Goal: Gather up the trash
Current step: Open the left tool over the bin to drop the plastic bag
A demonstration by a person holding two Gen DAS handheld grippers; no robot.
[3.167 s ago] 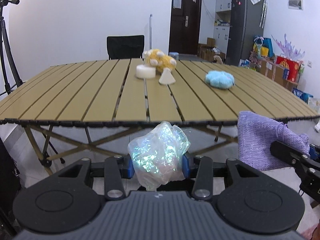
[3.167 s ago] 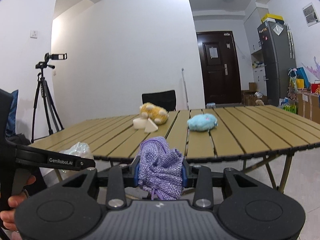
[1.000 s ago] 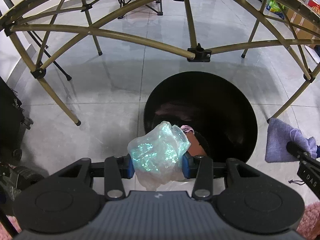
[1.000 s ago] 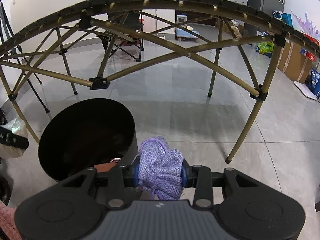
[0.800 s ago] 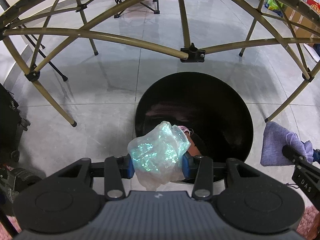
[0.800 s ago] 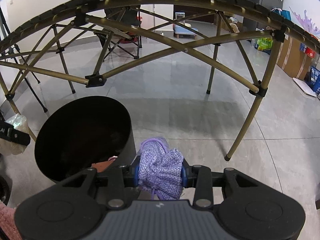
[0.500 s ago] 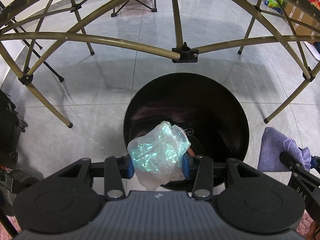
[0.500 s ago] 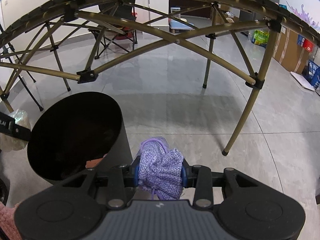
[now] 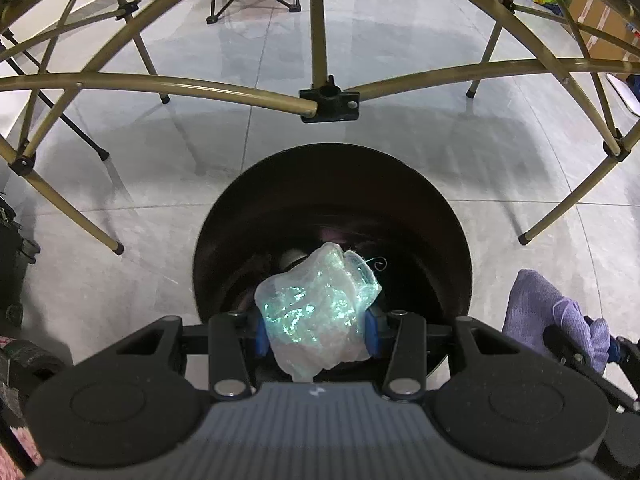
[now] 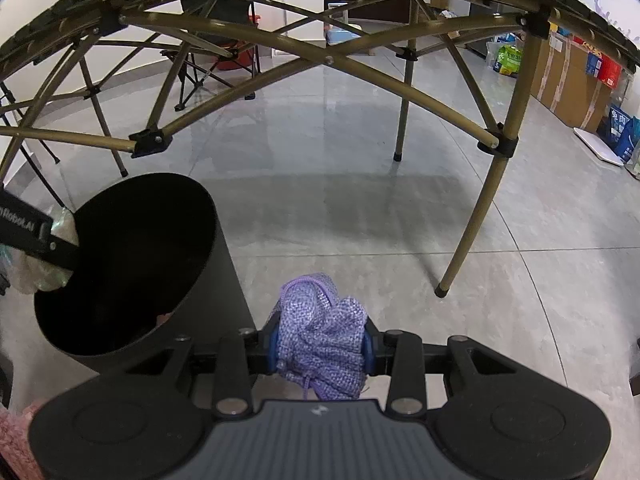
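Observation:
My left gripper is shut on a crumpled iridescent plastic bag and holds it over the near rim of a round black trash bin on the floor. The bag also shows at the bin's left edge in the right wrist view. Some trash lies at the bin's bottom. My right gripper is shut on a purple knitted cloth, to the right of the bin and outside it. The cloth also shows in the left wrist view.
The folding table's brass-coloured legs and cross bars arch over and behind the bin. One leg stands on the grey tile floor right of my right gripper. A folding chair and boxes stand farther back.
Both grippers have come down from table height to under the table. In the last second the left gripper moved forward, bringing the bag over the bin's opening. Both stay shut.

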